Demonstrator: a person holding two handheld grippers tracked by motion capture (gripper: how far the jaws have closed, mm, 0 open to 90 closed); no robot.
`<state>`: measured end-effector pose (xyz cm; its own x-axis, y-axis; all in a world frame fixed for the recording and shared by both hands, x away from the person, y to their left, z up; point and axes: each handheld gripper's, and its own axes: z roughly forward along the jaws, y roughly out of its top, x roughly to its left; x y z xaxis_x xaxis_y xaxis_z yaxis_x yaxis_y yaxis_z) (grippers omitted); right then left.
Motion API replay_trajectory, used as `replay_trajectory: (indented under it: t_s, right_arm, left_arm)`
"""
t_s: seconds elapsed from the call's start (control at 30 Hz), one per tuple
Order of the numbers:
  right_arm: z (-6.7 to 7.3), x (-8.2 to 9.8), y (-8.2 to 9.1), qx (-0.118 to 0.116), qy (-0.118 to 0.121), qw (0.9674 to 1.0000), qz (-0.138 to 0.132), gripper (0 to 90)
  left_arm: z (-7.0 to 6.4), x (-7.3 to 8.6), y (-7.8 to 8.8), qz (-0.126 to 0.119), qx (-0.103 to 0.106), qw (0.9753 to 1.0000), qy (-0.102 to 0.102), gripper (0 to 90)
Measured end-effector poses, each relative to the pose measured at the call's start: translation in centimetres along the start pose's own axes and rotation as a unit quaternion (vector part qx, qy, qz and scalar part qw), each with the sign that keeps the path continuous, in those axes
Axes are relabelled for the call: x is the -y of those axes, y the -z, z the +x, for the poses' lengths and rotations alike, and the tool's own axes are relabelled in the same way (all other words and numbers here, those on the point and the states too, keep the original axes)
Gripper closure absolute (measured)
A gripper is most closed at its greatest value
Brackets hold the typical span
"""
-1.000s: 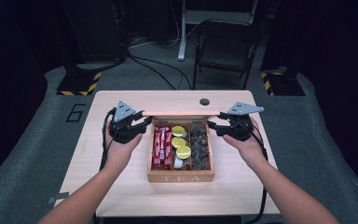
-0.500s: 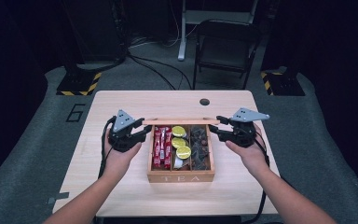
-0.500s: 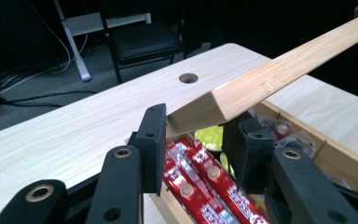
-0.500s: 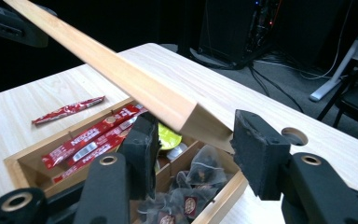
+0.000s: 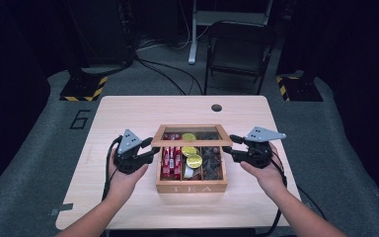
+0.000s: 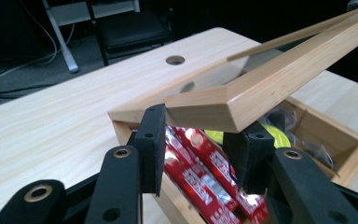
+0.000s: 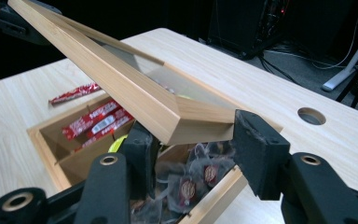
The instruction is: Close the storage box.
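A wooden tea box [image 5: 192, 186] labelled TEA stands in the middle of the table. Its glass-paned lid [image 5: 191, 142] hangs tilted over the box, hinged at the back edge. My left gripper [image 5: 154, 150] is shut on the lid's front left corner [image 6: 205, 107]. My right gripper [image 5: 230, 148] is shut on the front right corner [image 7: 186, 119]. Under the raised lid I see red packets [image 6: 205, 172], yellow round packets [image 5: 193, 160] and dark tea bags [image 7: 191, 186] in separate compartments.
One loose red packet [image 7: 73, 93] lies on the light wooden table [image 5: 128, 113] beyond the box's far side. A round cable hole [image 5: 216, 107] sits near the table's back edge. A dark chair [image 5: 237, 49] stands on the floor behind the table.
Both hands have moved toward the person and down, bringing the lid's front edge lower over the box.
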<state>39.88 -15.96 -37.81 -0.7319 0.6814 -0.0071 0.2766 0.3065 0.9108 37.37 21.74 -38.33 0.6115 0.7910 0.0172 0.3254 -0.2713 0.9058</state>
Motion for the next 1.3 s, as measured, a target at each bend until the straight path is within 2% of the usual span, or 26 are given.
replay_trajectory:
  t_s: [0.23, 0.3, 0.43, 0.6, 0.73, 0.9, 1.17, 1.3]
  right_arm:
    - [1.0, 1.9, 0.1, 0.005, 0.008, 1.0000, 0.002, 50.0]
    - [1.2, 2.4, 0.1, 0.006, 0.010, 0.9999, 0.004, 49.7]
    - [1.6, 3.5, 0.1, 0.004, 0.013, 0.9999, 0.008, 49.3]
    - [1.9, 4.6, 0.0, 0.004, 0.014, 0.9998, 0.012, 49.3]
    - [2.3, 5.6, -0.1, 0.005, 0.013, 0.9998, 0.016, 49.3]
    - [2.6, 6.7, -0.4, 0.004, 0.014, 0.9995, 0.026, 49.0]
    - [3.2, 8.1, -0.7, -0.003, 0.015, 0.9989, 0.044, 48.0]
    - [3.4, 8.4, -1.0, -0.003, 0.011, 0.9987, 0.049, 47.7]
  left_arm:
    - [-0.5, 1.9, 0.2, 0.007, 0.009, 0.9999, -0.003, 59.7]
    - [-0.7, 2.5, 0.2, 0.007, 0.013, 0.9999, 0.002, 59.7]
    - [-1.0, 3.5, 0.1, 0.010, 0.012, 0.9999, -0.005, 59.6]
    - [-1.3, 4.7, 0.0, 0.008, 0.013, 0.9999, -0.002, 59.5]
    - [-1.5, 5.6, -0.2, 0.020, 0.019, 0.9996, -0.006, 59.3]
    - [-1.7, 6.9, -0.4, 0.027, 0.019, 0.9994, -0.001, 57.1]
    - [-1.8, 8.2, -0.8, 0.041, 0.034, 0.9985, 0.011, 53.8]
    - [-2.1, 8.4, -0.8, 0.045, 0.040, 0.9982, 0.006, 53.4]
